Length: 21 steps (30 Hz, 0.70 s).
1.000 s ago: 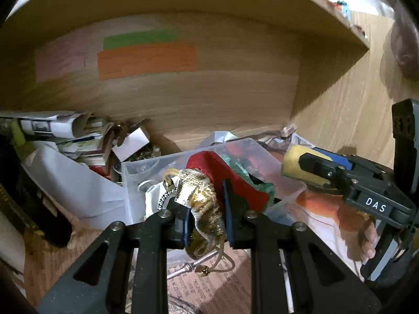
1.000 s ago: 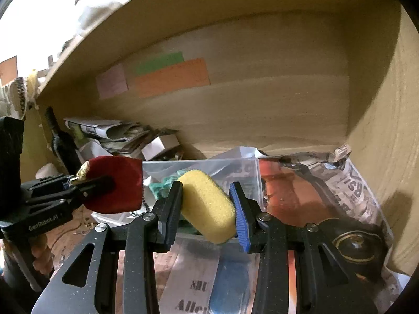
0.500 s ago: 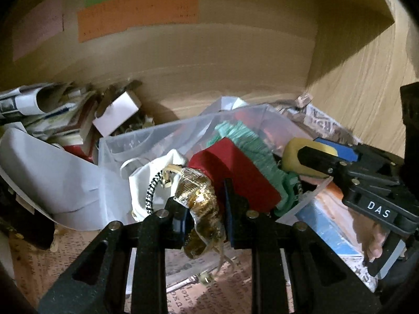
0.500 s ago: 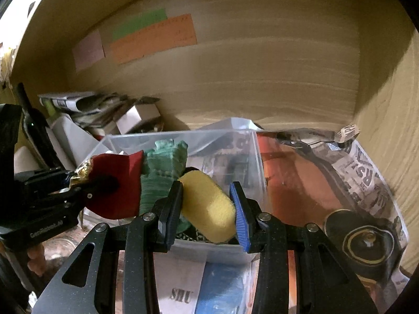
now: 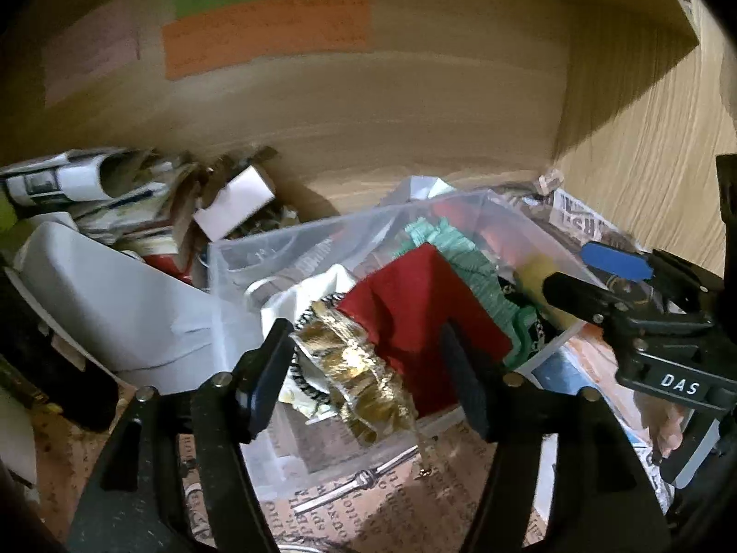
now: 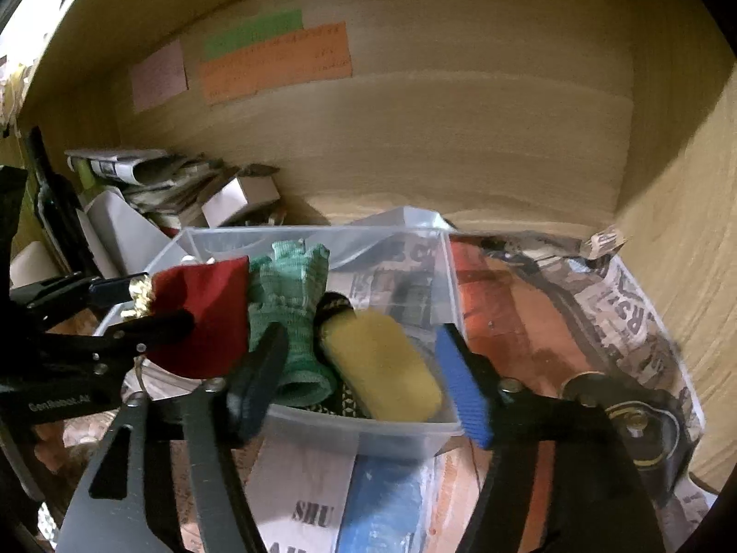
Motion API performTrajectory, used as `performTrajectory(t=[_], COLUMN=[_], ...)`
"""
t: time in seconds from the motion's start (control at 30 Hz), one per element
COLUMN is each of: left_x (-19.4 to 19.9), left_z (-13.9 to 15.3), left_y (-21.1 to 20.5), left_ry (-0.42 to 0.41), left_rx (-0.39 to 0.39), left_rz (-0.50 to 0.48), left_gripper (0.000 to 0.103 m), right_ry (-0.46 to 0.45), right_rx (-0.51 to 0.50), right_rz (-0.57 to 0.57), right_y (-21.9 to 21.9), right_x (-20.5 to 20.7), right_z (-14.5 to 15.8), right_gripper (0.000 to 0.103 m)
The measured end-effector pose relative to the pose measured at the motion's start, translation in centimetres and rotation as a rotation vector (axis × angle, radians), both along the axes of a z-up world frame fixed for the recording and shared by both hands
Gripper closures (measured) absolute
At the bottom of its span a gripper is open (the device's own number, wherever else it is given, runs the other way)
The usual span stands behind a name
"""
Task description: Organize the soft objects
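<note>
A clear plastic bin (image 6: 442, 249) (image 5: 239, 267) stands on a newspaper-lined shelf. My left gripper (image 5: 368, 359) is open; the red cloth pouch (image 5: 414, 304) with gold trim (image 5: 364, 368) lies between its spread jaws over the bin's near edge. It also shows in the right wrist view (image 6: 207, 313). My right gripper (image 6: 364, 368) is open; the yellow sponge (image 6: 382, 364) lies loose in the bin between its jaws. A green knitted glove (image 6: 290, 304) rests in the bin beside the sponge.
Rolled newspapers and a small white box (image 6: 239, 198) are piled at the back left. Coloured paper notes (image 6: 276, 60) stick to the wooden back wall. A wooden side wall (image 6: 691, 230) closes the right. A round black and gold object (image 6: 635, 424) lies right of the bin.
Both grippers opened. The sponge dropped from the right jaws into the bin; the red pouch sits loose between the left jaws. Both grippers moved closer over the bin.
</note>
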State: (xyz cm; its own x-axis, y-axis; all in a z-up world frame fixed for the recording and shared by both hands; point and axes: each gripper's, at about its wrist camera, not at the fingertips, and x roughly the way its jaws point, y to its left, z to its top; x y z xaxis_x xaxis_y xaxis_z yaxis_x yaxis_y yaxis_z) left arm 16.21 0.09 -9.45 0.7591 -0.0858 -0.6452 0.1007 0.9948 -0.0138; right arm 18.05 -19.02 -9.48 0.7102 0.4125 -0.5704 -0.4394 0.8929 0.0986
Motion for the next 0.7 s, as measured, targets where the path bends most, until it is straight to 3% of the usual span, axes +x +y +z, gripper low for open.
performTrajectory(t=[0.33, 0.63, 0.7], left_x=[-4.5, -9.6, -10.4], left_z=[4.8, 8.7, 9.2], left_y=[1.1, 1.3, 1.3], left_ry=[-0.174, -0.345, -0.366], left_rx=[-0.018, -0.043, -0.054], left_rz=[0.042, 0.057, 0.059], left_gripper=[0.031, 0.013, 0.010], right_ry=[-0.134, -0.268, -0.286], right_rx=[0.070, 0.142, 0.152], right_rz=[0.014, 0.061, 0.067], right_y=[-1.5, -2.4, -2.7], right_x=[-3.7, -8.2, -8.9], right_z=[4.9, 9.0, 9.4], right_gripper=[0.034, 0.032, 0.026])
